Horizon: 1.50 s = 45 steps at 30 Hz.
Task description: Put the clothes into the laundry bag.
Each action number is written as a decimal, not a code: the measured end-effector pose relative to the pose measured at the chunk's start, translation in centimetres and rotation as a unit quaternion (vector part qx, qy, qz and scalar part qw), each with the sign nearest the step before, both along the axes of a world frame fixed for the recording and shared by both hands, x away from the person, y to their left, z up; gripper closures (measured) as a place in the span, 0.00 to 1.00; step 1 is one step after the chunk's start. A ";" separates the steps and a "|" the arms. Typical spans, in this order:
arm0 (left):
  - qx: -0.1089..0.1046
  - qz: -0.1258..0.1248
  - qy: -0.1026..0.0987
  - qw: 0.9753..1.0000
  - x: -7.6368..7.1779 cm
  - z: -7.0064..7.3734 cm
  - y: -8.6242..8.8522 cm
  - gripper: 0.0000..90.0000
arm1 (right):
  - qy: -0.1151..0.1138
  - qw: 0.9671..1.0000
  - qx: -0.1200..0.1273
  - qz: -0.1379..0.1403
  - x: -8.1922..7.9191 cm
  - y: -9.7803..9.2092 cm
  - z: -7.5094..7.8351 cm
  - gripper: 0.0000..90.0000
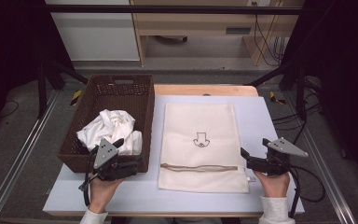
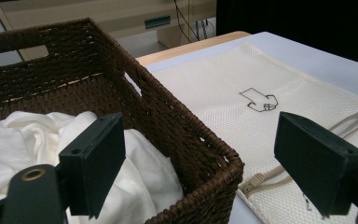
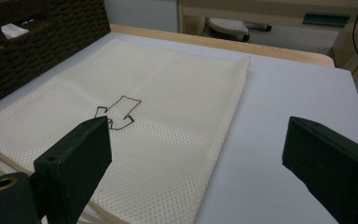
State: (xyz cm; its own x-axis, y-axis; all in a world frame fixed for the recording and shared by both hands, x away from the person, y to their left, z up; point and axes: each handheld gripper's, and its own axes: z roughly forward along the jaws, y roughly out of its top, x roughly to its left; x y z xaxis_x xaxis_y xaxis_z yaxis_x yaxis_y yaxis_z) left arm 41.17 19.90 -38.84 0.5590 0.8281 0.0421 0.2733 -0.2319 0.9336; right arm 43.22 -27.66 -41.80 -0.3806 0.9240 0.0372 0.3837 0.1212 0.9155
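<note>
One brown wicker basket stands on the left part of the tabletop, its left wall at the tabletop's left edge. Inside it lies one crumpled white cloth, heaped toward the near end, leaving the far half of the basket floor bare.

One cream mesh laundry bag lies flat on the middle of the tabletop, just right of the basket. Its long left edge runs close beside the basket's right wall with a narrow strip of tabletop between. One zipper crosses it near its near edge, and a small dark printed mark sits at its middle.

The left tool is at the basket's near right corner, its jaws spread wide and holding nothing. In the left gripper view one jaw stands over the cloth and the other over the bag, with the basket's corner between them.

The right tool is just off the bag's right edge, near its near right corner, jaws wide apart and empty. Open tabletop lies to the right of the bag, a bare strip runs along the near edge, and a narrower one lies beyond the bag's far edge.
</note>
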 end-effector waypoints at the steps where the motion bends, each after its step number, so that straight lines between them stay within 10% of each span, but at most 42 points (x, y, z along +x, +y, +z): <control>1: 0.001 0.000 0.000 1.000 0.0 0.0 -0.1 0.18 | 0.001 1.000 -0.001 0.002 0.0 0.1 0.0 0.10; 13: -0.016 -0.038 -0.006 0.999 -1.1 0.4 -1.9 0.30 | 0.009 1.000 -0.011 0.027 0.1 1.8 -0.1 0.14; 23: 0.010 -0.079 -0.001 0.997 -2.0 -0.5 -5.5 0.44 | 0.019 0.998 -0.016 0.056 0.3 3.4 -0.3 0.16; 45: 0.091 -0.152 0.093 0.980 -1.2 -8.1 -12.7 0.89 | 0.059 0.991 -0.053 0.110 1.2 7.7 -2.4 0.23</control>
State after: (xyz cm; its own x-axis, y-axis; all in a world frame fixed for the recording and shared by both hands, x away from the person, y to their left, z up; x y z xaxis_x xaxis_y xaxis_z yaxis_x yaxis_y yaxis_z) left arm 40.02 7.22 -46.97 0.7903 0.6108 0.0478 0.3279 -0.4875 0.8092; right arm 44.37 -19.94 -44.17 -0.5717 0.8205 0.0016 0.4415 0.3060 0.8435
